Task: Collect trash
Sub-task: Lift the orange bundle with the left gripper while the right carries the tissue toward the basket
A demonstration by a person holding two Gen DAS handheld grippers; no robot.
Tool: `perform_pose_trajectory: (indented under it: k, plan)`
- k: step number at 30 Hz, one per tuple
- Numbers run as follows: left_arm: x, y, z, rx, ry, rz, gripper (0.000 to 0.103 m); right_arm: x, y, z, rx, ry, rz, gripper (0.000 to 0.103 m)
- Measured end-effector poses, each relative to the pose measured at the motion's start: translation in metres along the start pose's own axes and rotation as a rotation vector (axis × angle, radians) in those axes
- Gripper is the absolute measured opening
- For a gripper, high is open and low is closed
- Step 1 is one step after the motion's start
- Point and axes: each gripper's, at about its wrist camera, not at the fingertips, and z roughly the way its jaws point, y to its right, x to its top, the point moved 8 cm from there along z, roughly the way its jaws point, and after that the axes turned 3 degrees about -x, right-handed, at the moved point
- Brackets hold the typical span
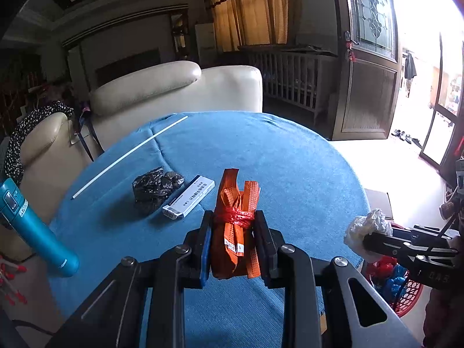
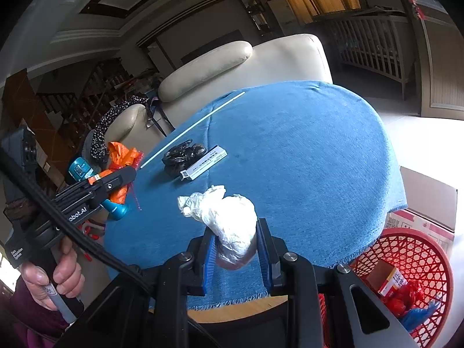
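My left gripper is shut on an orange packet bundle tied with red string, held above the blue tablecloth. My right gripper is shut on a white crumpled plastic bag with something brownish inside. In the left wrist view the right gripper shows at the right edge with the white bag. In the right wrist view the left gripper shows at the left with the orange bundle. A black crumpled bag and a white and blue box lie on the cloth.
A red mesh basket with trash stands on the floor beside the table's right edge, next to a cardboard box. A teal bottle sits at the left. A white stick lies on the cloth. Cream sofa stands behind.
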Motion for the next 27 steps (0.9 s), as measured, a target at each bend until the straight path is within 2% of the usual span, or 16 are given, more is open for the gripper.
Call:
perform_pose_trajectory:
  k: [18,27]
  plan:
    - [-0.013,-0.018,-0.016,0.016,0.019,-0.020,0.028,-0.005,-0.031,0.004,0.004,-0.020,-0.072,0.028]
    - [-0.027,-0.027,-0.015,0.012,-0.005,-0.033,0.028,-0.010,-0.040,0.005,-0.011,-0.034,-0.097,0.028]
